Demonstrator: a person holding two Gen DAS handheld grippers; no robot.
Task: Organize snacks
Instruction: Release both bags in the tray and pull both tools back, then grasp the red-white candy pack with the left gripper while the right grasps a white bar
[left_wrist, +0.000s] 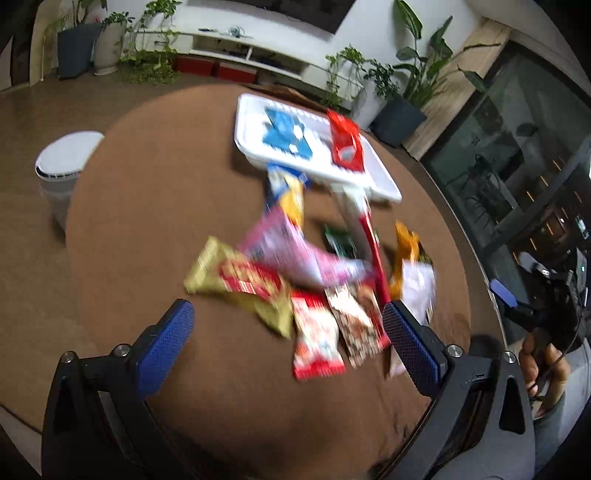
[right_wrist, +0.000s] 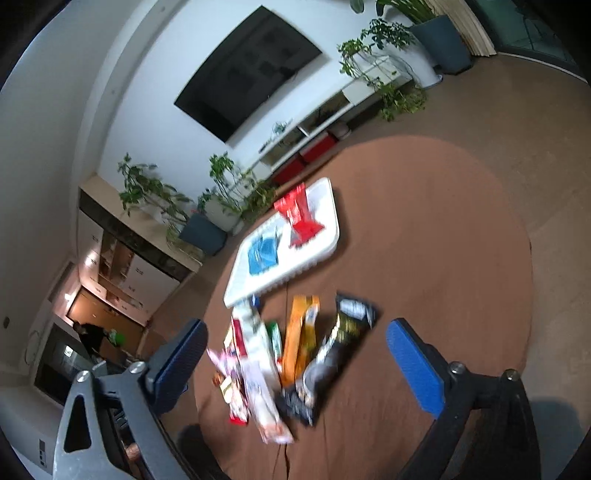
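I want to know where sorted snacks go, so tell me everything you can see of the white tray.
The white tray is a shallow rectangle with rounded corners and a raised, ribbed rim, plastic by its look. It lies flat on the round brown table, beyond the loose snack pile. Inside lie a blue packet and a red packet, apart from each other.

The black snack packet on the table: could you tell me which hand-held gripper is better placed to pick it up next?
Probably the right hand-held gripper: the black snack packet lies between its open fingers, whereas the left wrist view does not clearly show it.
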